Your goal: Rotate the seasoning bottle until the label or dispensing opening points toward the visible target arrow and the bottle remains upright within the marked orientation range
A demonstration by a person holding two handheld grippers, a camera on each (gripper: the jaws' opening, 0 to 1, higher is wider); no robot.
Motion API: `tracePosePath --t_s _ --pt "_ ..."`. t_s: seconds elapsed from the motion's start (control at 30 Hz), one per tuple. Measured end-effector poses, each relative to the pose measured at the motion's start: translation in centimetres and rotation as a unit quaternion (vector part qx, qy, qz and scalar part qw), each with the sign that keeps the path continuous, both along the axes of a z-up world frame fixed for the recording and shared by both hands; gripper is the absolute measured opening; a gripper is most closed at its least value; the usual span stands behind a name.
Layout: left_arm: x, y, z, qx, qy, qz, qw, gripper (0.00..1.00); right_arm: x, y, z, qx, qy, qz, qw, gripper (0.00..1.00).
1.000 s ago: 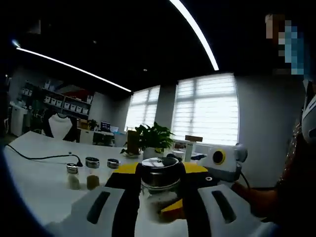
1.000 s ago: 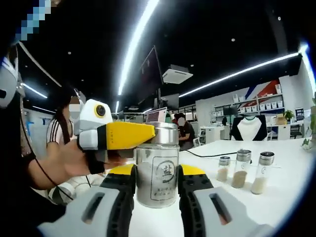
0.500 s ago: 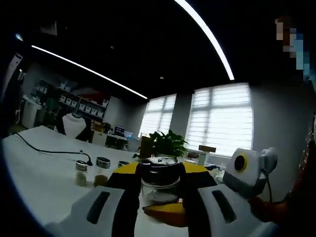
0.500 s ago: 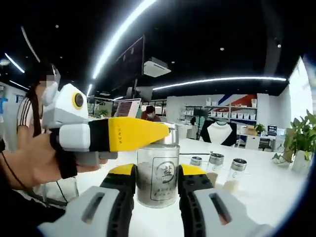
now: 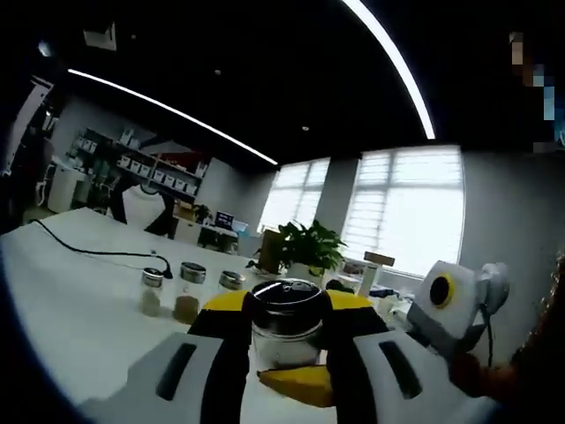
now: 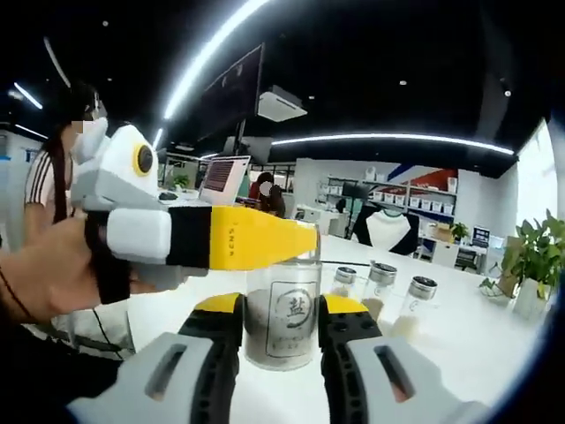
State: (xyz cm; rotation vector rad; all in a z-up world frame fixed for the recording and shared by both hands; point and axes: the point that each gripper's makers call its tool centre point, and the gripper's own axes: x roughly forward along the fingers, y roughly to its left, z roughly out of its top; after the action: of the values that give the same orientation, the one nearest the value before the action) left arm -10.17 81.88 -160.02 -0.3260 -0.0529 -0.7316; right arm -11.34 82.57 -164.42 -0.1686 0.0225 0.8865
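Observation:
The seasoning bottle [image 6: 282,320] is a clear glass jar with a metal lid and a round black-character label facing the right gripper view. It stands upright between the yellow-tipped jaws of my right gripper [image 6: 281,309], which is shut on its body. My left gripper [image 6: 300,247] reaches in from the left, its yellow jaw lying across the lid. In the left gripper view, the left gripper [image 5: 284,309] is shut on the bottle's lid [image 5: 286,296]. A yellow jaw of the right gripper [image 5: 293,382] shows below the jar.
Three small spice bottles [image 5: 185,291] [image 6: 375,287] stand in a row on the white table [image 5: 79,309]. A black cable [image 5: 88,253] runs across it. Potted plants [image 5: 309,252] [image 6: 530,261] and a laptop [image 6: 225,181] sit further back. A person [image 6: 62,168] is at the left.
Both views have swung, so the background has shifted. The bottle stays held between both pairs of jaws, label still facing the right gripper view. The left gripper now looks larger there.

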Motion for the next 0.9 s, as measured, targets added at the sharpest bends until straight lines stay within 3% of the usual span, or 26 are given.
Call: tracePosePath --t_s 0.1,0.23,0.33,0.43,0.57,0.67,0.77,0.9 --pt "-0.4 -0.1 0.3 -0.001 0.000 -0.045 0.9990 0.32 -1.1 0.0 0.7 0.054 0.036 0.064 0.9959 0.30" --pt "-1.4 -0.2 0.6 -0.016 0.002 -0.106 0.9943 0.32 -2.4 -0.6 1.7 0.125 0.096 0.143 0.9770 0.29" --pt "-3.0 -0.9 1.2 -0.040 0.002 -0.171 0.9844 0.32 -3.8 -0.7 2.2 0.141 0.110 0.198 0.9637 0.30" --pt "-4.1 -1.4 1.8 -0.044 -0.014 -0.201 0.9784 0.32 -5.2 -0.8 3.0 0.167 0.125 0.244 0.9471 0.30" --pt "-5.2 -2.0 2.2 -0.047 -0.021 -0.231 0.9716 0.32 -5.9 -0.9 3.2 0.183 0.138 0.278 0.9330 0.31" --pt "-5.2 -2.1 2.1 -0.043 -0.020 -0.231 0.9718 0.32 -5.7 -0.8 3.0 0.176 0.134 0.272 0.9364 0.30" --pt "-4.3 -1.6 1.7 -0.060 -0.002 -0.212 0.9754 0.32 -4.9 -0.5 2.8 0.178 0.140 0.240 0.9439 0.30" --pt "-3.8 -1.3 1.3 -0.054 0.000 -0.190 0.9802 0.32 -4.2 0.0 2.3 0.145 0.120 0.199 0.9619 0.30"
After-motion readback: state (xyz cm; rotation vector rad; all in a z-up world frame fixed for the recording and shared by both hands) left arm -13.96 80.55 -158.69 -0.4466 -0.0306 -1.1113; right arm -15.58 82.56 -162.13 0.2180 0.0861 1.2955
